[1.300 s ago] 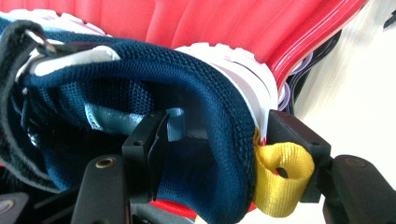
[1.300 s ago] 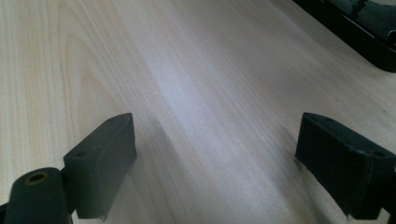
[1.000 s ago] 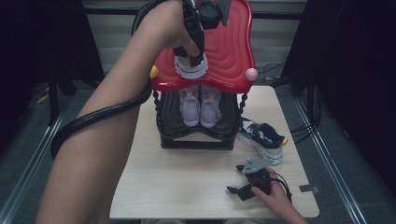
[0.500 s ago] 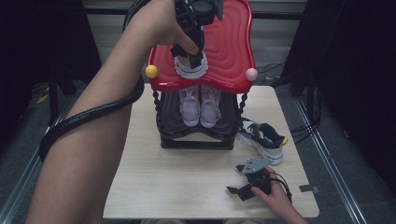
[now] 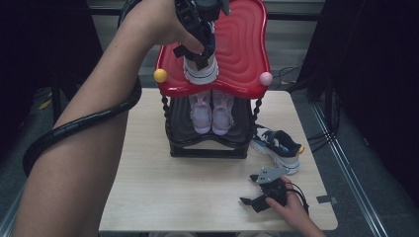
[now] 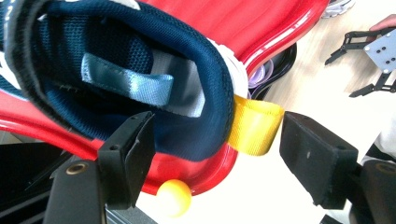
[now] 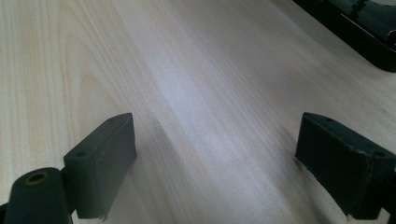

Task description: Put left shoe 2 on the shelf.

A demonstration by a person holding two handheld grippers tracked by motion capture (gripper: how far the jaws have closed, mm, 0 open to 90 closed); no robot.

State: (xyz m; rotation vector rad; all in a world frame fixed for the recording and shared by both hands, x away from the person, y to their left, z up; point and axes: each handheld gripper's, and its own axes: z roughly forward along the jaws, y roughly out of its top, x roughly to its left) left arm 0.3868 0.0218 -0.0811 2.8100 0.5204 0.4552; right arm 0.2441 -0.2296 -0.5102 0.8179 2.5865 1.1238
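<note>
Left tool jaws just opened wide, straddling navy mesh sneaker heel resting on glossy ridged red shelf top. Right tool spread over pale woodgrain table.

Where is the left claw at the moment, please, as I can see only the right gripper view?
Observer: The left claw is up at the red top shelf of the rack, at the heel of a navy shoe.
Operator: Thank you. Is it gripping that shoe?
Observer: No. Its jaws have just been opening, and they stand apart on either side of the heel and its yellow loop, without pressing on them.
Operator: What else is around the rack?
Observer: A pair of pale pink shoes sits on the lower shelf, and a second navy shoe lies on the table to the right of the rack.
</note>
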